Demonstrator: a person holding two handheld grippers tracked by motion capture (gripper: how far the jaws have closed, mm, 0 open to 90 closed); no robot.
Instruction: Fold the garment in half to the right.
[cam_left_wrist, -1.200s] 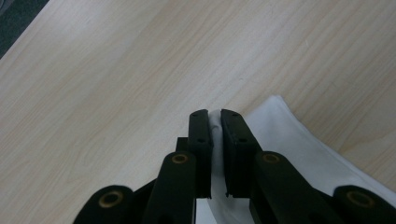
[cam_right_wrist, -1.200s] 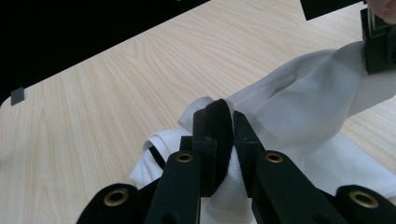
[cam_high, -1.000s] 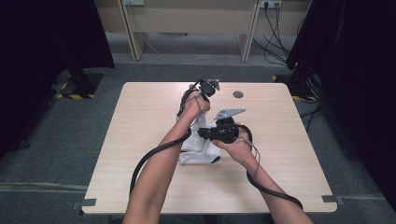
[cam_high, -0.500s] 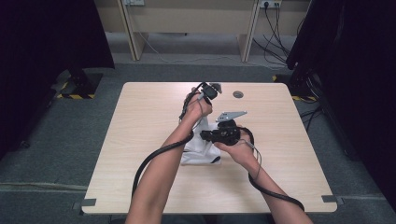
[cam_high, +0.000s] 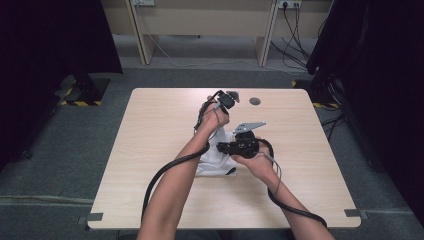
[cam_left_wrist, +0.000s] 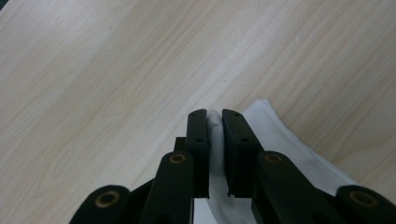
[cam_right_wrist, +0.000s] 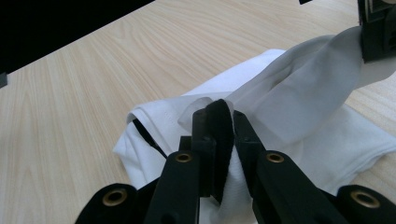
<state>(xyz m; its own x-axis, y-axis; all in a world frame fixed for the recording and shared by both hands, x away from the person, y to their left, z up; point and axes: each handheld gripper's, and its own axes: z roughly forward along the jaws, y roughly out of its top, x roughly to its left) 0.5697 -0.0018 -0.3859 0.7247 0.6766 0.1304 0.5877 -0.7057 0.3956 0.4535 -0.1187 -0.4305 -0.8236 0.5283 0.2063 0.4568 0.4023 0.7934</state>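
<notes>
A white garment (cam_high: 215, 162) with black trim lies crumpled near the middle of a pale wooden worktop (cam_high: 150, 130). The left gripper (cam_left_wrist: 215, 122), raised above it, has its jaws closed on a lifted white fold. The right gripper (cam_right_wrist: 219, 112), low beside the heap, has its jaws clamped on the garment's black edge.

Both forearms are bare, with no sleeves. Each hand carries a matte black two-jaw gripper: the left gripper (cam_high: 223, 101) and the right gripper (cam_high: 239, 147). A grey three-cornered plate (cam_high: 249, 127) tops the right one. Thick black cables (cam_high: 165, 170) trail from each. The long flat jaws show brass-coloured pivot rivets (cam_left_wrist: 178, 158) and small screw holes.
</notes>
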